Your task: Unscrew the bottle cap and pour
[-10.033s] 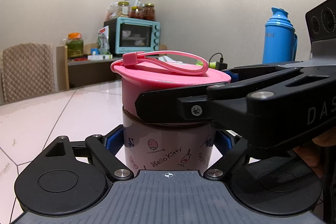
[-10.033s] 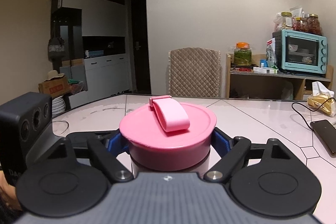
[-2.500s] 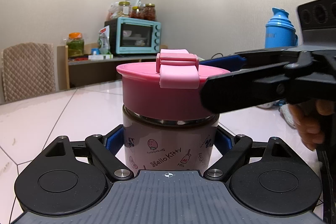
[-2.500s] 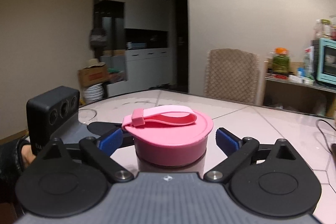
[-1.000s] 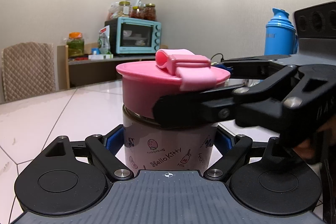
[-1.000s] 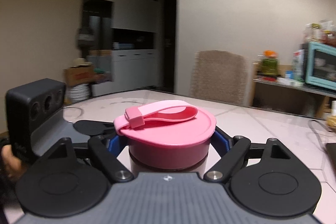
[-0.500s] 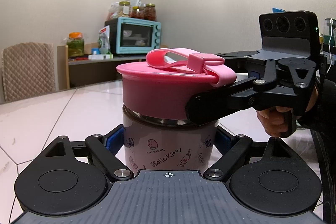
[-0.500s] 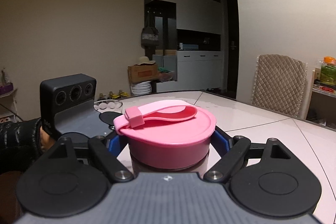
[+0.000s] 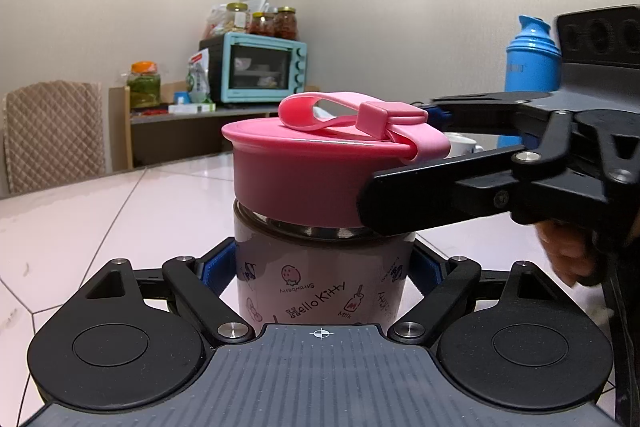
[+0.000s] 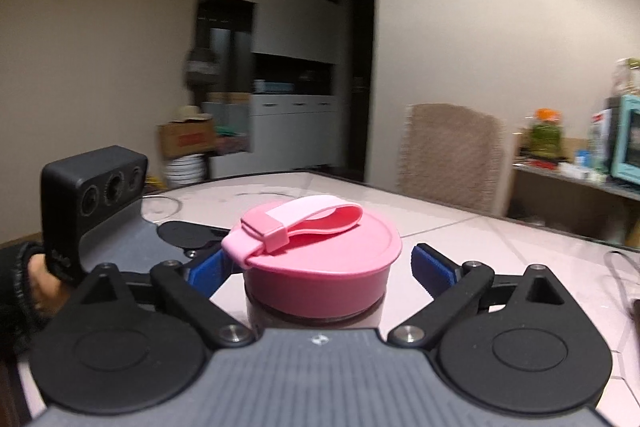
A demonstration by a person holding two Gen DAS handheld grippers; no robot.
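Left wrist view: the left gripper (image 9: 323, 267) stays clamped on the pink bottle (image 9: 320, 283) standing on the table (image 9: 80, 227), cap (image 9: 316, 179) turned since a second ago. Right wrist view: the right gripper (image 10: 320, 267) is opening, blue pads (image 10: 434, 269) now off the cap.

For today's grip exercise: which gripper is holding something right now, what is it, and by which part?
The left gripper holds the bottle by its printed body, below the pink cap. The right gripper holds nothing: its jaws are opening, clear of the cap's sides.
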